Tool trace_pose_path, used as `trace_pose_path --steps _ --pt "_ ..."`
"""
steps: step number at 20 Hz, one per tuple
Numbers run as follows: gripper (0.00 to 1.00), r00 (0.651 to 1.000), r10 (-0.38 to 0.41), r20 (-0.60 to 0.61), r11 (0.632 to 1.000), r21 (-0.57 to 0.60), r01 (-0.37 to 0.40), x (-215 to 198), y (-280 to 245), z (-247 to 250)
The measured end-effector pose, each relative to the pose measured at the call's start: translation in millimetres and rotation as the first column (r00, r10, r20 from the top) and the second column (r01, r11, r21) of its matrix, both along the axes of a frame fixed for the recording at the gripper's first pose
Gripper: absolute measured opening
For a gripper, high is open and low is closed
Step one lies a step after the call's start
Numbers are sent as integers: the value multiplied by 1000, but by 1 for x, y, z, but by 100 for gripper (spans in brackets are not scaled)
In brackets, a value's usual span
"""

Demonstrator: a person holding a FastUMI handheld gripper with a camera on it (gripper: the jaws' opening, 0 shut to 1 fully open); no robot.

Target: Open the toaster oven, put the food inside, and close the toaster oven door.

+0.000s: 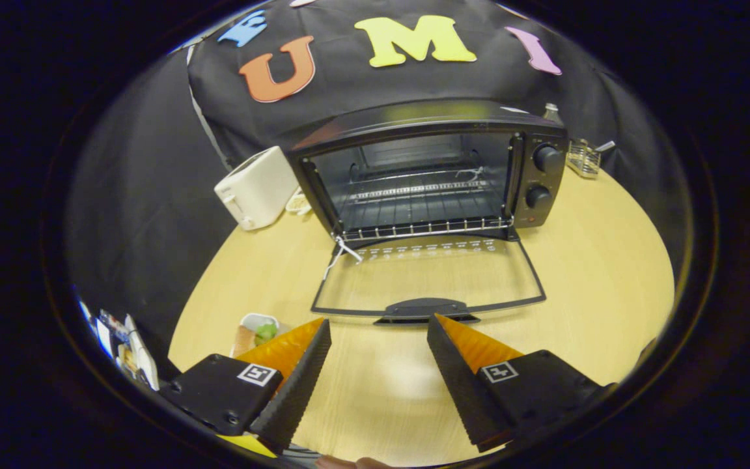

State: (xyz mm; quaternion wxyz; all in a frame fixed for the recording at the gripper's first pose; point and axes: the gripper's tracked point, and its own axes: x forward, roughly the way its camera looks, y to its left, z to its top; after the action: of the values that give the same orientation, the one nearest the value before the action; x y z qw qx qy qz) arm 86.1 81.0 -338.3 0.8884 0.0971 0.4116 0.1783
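Toaster oven [427,176], a black metal box with two round knobs down its side, stands at twelve o'clock from the gripper [379,326] on the round pale wooden table [596,273], its glass door [427,277] already swung down flat, so the opening step looks done. Going left to right: at ten o'clock, beyond the fingers, a white plastic pop-up toaster [256,187] sits just beside the oven's left wall. Closer in, at about ten o'clock and partly hidden behind the left finger [297,371], lies a small white dish of food [256,331], with something green and something orange-brown in it. Straight ahead, the door's dark handle [424,308] lies just beyond the fingertips, and the wire rack [424,225] behind it is bare. At one o'clock, beyond the oven, stands a small clear container [583,157].

The tongs are spread wide and grip nothing; bare tabletop shows between the ridged black pads.

Judging by this, fetching the food is the step in hand. The next move calls for turning left toward the dish, closing on it, then carrying it over the lowered door onto the rack.
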Motion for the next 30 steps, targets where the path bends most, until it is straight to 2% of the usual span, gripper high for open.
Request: trace_pose_path --steps 2,4,11,14,16,20,21,23,24,26,30 --pt "100 997 57 -46 994 95 -52 -13 17 12" --pt "100 986 147 -73 977 169 -133 -27 34 24" --pt "100 918 333 -217 921 286 -266 -50 73 7" --pt "98 894 355 -275 912 311 -267 -53 83 -4" --pt "96 855 389 -342 903 327 -279 -64 89 -12" --pt "93 803 391 -450 901 366 -234 -69 98 -22" --pt "90 792 386 -474 901 378 -213 -69 100 -24" --pt "82 797 377 -473 898 397 -189 -63 104 -25" --pt "79 804 391 -448 888 412 -203 -61 107 -23" --pt "46 823 373 -430 893 408 -192 -54 106 -23" --pt "39 817 396 -419 877 436 -201 -64 101 -14"
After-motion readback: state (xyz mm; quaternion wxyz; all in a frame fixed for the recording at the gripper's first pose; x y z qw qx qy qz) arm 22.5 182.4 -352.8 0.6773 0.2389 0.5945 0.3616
